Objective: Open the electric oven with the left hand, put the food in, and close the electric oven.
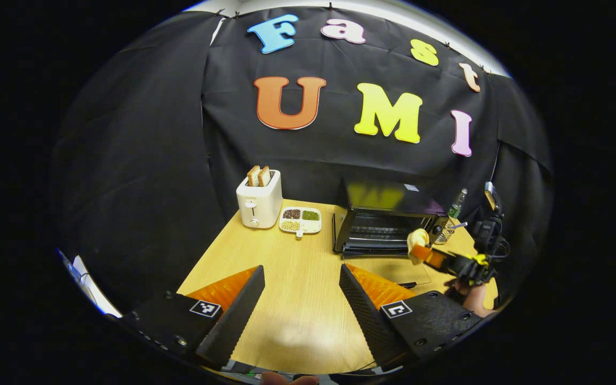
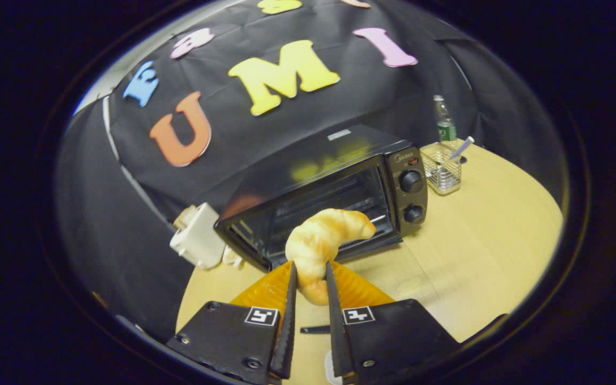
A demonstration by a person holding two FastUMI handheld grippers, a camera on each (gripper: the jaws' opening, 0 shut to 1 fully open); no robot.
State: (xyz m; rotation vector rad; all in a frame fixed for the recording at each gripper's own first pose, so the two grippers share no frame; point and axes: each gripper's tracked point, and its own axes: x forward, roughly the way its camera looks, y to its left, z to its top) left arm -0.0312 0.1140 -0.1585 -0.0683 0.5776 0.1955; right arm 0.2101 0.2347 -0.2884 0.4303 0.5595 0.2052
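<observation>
Black cloth hangs behind the pale wooden bench (image 1: 286,278) where I'm working. At the back of it stands the oven (image 2: 335,187), its door dropped open toward me and two knobs on its right side. My right tongs (image 2: 310,278) are closed on a croissant (image 2: 321,240), both fingers pressing its lower end, and hold it up just in front of the oven's open mouth. My left tongs (image 1: 301,278) hang spread wide over bare bench, gripping nothing, well apart from the oven. Left of the oven sit a white toaster (image 1: 259,200) with two slices of bread in it and a small divided dish (image 1: 300,220) of beans. Right of the oven stand a wire basket (image 2: 443,171) and a bottle (image 2: 445,122).
</observation>
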